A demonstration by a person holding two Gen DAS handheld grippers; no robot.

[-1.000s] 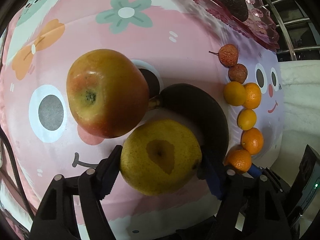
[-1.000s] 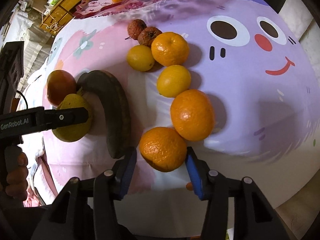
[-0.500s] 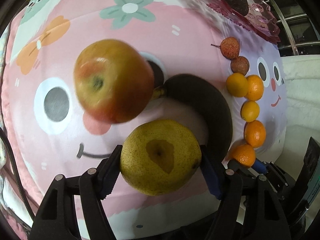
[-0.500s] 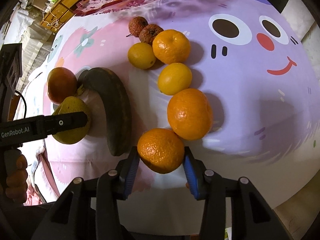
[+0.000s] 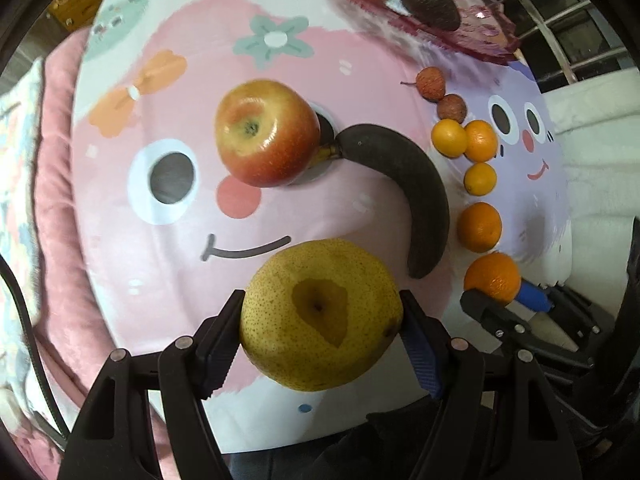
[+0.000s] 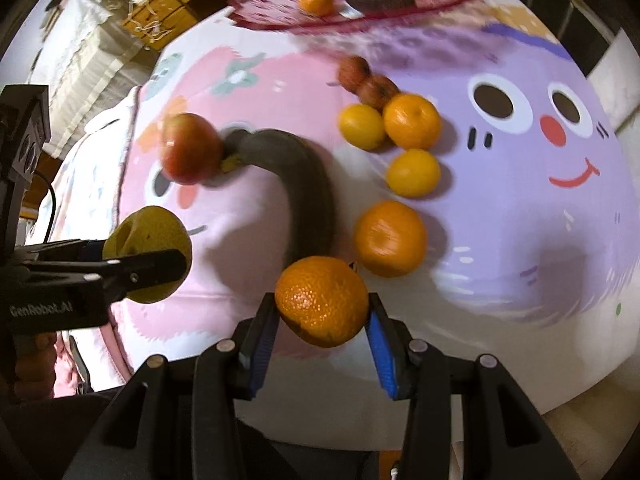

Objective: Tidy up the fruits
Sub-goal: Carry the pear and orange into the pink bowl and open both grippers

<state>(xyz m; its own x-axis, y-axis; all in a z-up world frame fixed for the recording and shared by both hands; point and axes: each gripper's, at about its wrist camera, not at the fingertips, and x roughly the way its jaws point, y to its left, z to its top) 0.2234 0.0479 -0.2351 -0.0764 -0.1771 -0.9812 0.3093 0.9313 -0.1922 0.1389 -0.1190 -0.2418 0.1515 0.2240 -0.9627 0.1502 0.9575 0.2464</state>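
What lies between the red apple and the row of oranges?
The dark banana, curving from the apple toward the oranges; the left wrist view shows it.

"GenRobot.AI" on the left gripper body.

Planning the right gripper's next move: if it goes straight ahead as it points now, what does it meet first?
Probably the banana: the right gripper, jaws shut on an orange, points at its near tip. Another orange lies just right of that line. Depth is unclear.

Both tongs are matte black with silver rivets and ribbed blue pads. The left tongs carry white "GenRobot.AI" lettering and a trailing black cable.
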